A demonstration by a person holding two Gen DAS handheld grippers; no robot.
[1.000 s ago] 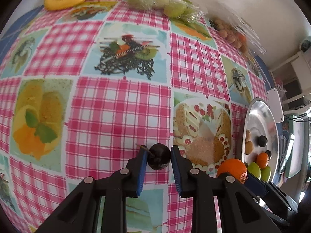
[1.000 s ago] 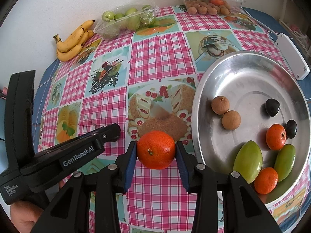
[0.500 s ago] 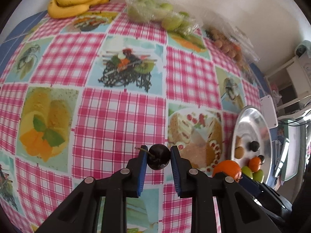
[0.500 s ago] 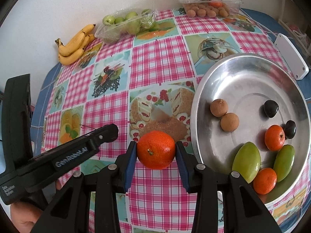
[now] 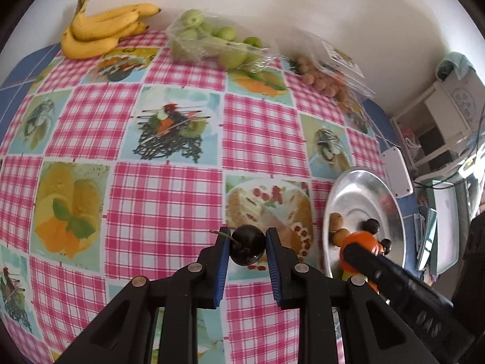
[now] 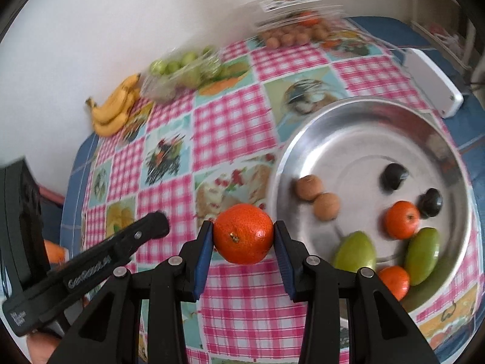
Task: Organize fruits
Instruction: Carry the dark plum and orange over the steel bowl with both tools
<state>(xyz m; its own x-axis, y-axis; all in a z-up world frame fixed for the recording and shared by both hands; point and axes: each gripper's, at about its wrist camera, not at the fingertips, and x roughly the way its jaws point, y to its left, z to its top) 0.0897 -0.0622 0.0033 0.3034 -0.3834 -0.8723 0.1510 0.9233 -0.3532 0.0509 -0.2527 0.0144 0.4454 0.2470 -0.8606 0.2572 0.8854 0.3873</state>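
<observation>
A dark cherry (image 5: 247,248) with a short stem is pinched between the blue pads of my left gripper (image 5: 246,250), held above the checked tablecloth. My right gripper (image 6: 244,236) is shut on an orange mandarin (image 6: 244,234), just left of the silver bowl's rim (image 6: 274,182). In the left wrist view the right gripper's black body crosses in front of the silver bowl (image 5: 394,209), with the mandarin (image 5: 360,242) partly hidden behind it. The bowl holds two brown round fruits (image 6: 316,197), two dark fruits (image 6: 394,176), two mandarins (image 6: 401,220) and two green fruits (image 6: 356,251).
At the far edge by the wall lie bananas (image 5: 100,30), a clear bag of green fruits (image 5: 215,42) and a clear box of small brown fruits (image 5: 321,75). A white flat device (image 6: 430,82) sits beyond the bowl. Shelves (image 5: 439,121) stand to the right of the table.
Both grippers have risen from the table, each keeping its fruit. The right gripper has swung rightward, nearer the bowl, and its view is now blurred.
</observation>
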